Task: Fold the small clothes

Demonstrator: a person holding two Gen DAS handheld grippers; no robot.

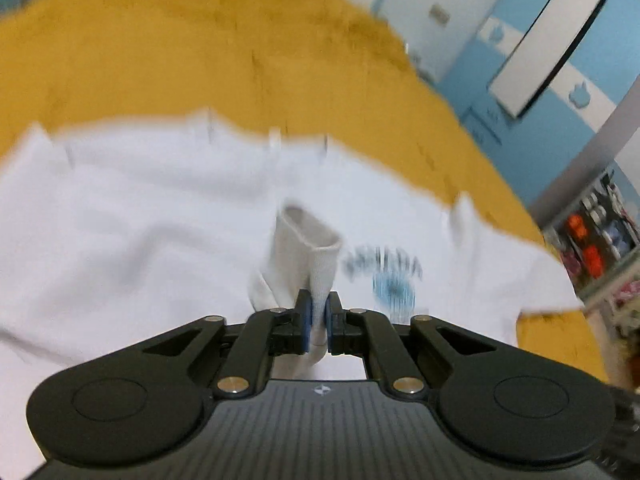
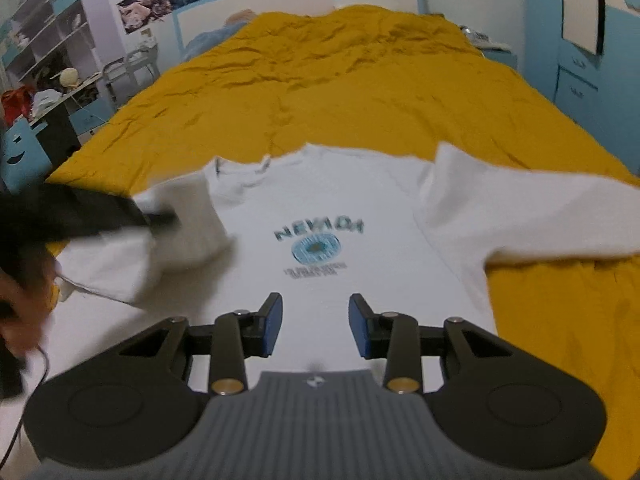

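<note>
The white shirt (image 2: pixel 332 200) on the bed (image 2: pixel 320 80) is judged soft, light; its sleeve cuff (image 1: pixel 310 248) is pinched by the left gripper (image 1: pixel 318 316); the right gripper (image 2: pixel 315 324) fingers are spread, empty.

Even indoor light, soft shadows, left view heavily motion-blurred, fisheye bending at edges, right view sharper.

In the left wrist view the whole white shirt (image 1: pixel 160 220) is smeared, its chest print (image 1: pixel 384 272) unreadable. In the right wrist view the left claw (image 2: pixel 160 218) at left is a dark blur, and the small lines under the print (image 2: pixel 316 270) are illegible.
</note>
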